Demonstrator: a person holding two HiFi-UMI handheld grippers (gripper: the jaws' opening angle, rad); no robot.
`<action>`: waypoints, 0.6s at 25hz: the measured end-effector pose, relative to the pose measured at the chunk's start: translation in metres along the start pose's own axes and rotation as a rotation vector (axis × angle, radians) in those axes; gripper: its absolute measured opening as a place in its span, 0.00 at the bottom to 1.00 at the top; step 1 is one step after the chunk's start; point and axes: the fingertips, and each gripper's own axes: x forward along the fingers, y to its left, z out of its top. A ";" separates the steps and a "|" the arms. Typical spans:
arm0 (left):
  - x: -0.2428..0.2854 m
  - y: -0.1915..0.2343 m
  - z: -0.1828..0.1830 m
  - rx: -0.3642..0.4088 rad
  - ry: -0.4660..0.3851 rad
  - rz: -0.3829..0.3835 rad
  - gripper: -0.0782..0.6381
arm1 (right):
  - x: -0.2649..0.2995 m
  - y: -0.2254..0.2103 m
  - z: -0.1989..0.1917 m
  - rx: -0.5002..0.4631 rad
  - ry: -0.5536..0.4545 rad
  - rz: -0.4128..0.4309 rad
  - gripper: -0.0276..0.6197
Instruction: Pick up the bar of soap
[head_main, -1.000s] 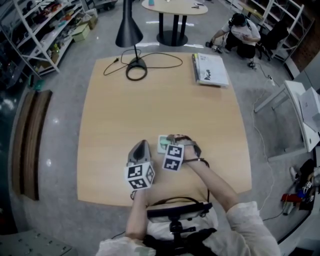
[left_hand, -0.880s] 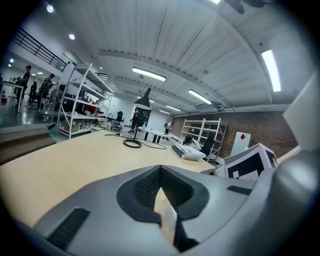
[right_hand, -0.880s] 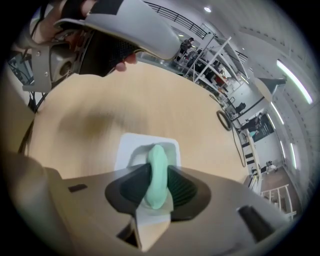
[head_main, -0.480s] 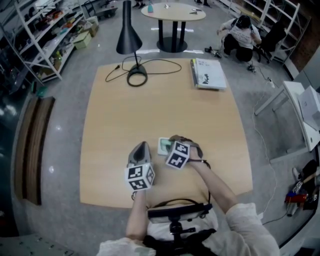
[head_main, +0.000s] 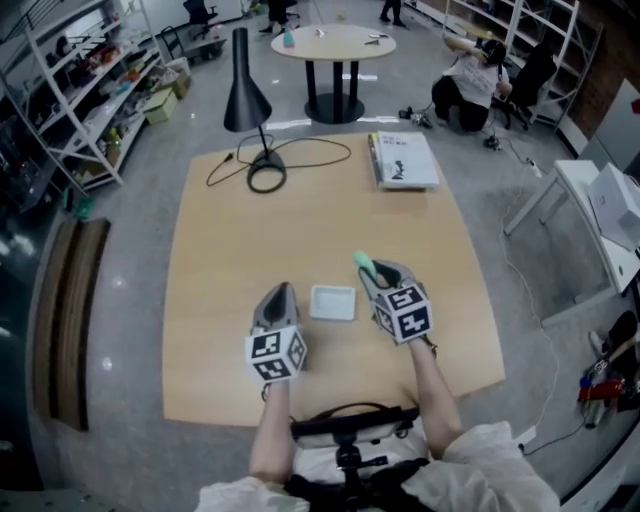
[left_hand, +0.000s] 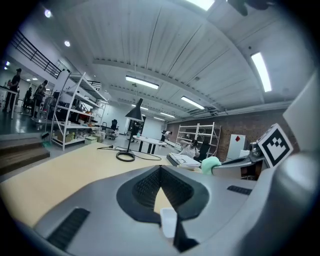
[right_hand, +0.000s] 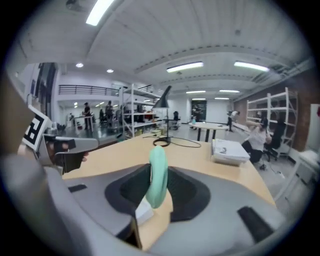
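Note:
The pale green bar of soap (head_main: 365, 266) is off the table, gripped edge-on in my right gripper (head_main: 371, 271), which is shut on it. In the right gripper view the soap (right_hand: 158, 175) stands upright between the jaws of the right gripper (right_hand: 157, 181). An empty white soap dish (head_main: 333, 302) lies on the wooden table (head_main: 230, 240), just left of that gripper. My left gripper (head_main: 281, 292) hovers left of the dish, jaws shut with nothing in them. From the left gripper view the soap (left_hand: 210, 164) shows at the right, beyond the left gripper (left_hand: 161, 174).
A black desk lamp (head_main: 243, 92) with a ring base (head_main: 266, 176) and cable stands at the table's far left. A stack of papers (head_main: 402, 160) lies far right. Beyond are a round table (head_main: 333, 40), a crouching person (head_main: 470, 78) and shelving (head_main: 80, 95).
My right gripper has risen from the dish and moved right with the soap in it, which leaves the dish bare. The left gripper has stayed in place.

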 end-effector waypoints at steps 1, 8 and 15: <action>0.000 -0.001 -0.001 -0.005 0.002 -0.001 0.12 | -0.005 -0.011 -0.005 0.055 -0.019 -0.040 0.22; 0.002 -0.008 -0.007 -0.031 0.019 -0.017 0.12 | -0.025 -0.038 -0.030 0.305 -0.071 -0.111 0.22; -0.005 -0.007 -0.012 -0.042 0.016 -0.030 0.12 | -0.034 -0.025 -0.027 0.280 -0.085 -0.111 0.22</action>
